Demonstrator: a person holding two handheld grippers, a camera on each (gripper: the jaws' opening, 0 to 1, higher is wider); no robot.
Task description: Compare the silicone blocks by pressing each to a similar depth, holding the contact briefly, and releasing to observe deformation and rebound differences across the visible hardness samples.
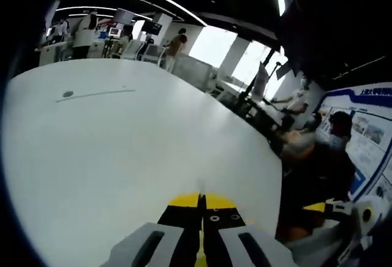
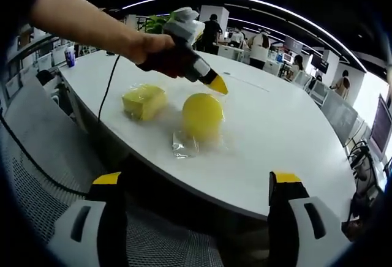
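Left tool [image 2: 217,84] closed, above round block [image 2: 203,115]; right tool [image 2: 199,187] open, empty. Blocks look soft, wrap slippery: press top centre, square block [image 2: 144,101] likewise.

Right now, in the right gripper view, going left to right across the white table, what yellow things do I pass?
Yellow rectangular block → round yellow block, in clear wrap → yellow tip of the left gripper, just above and right of the round block.

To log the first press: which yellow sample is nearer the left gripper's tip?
The round yellow block, just below the left gripper tip. The square yellow block lies farther aside.
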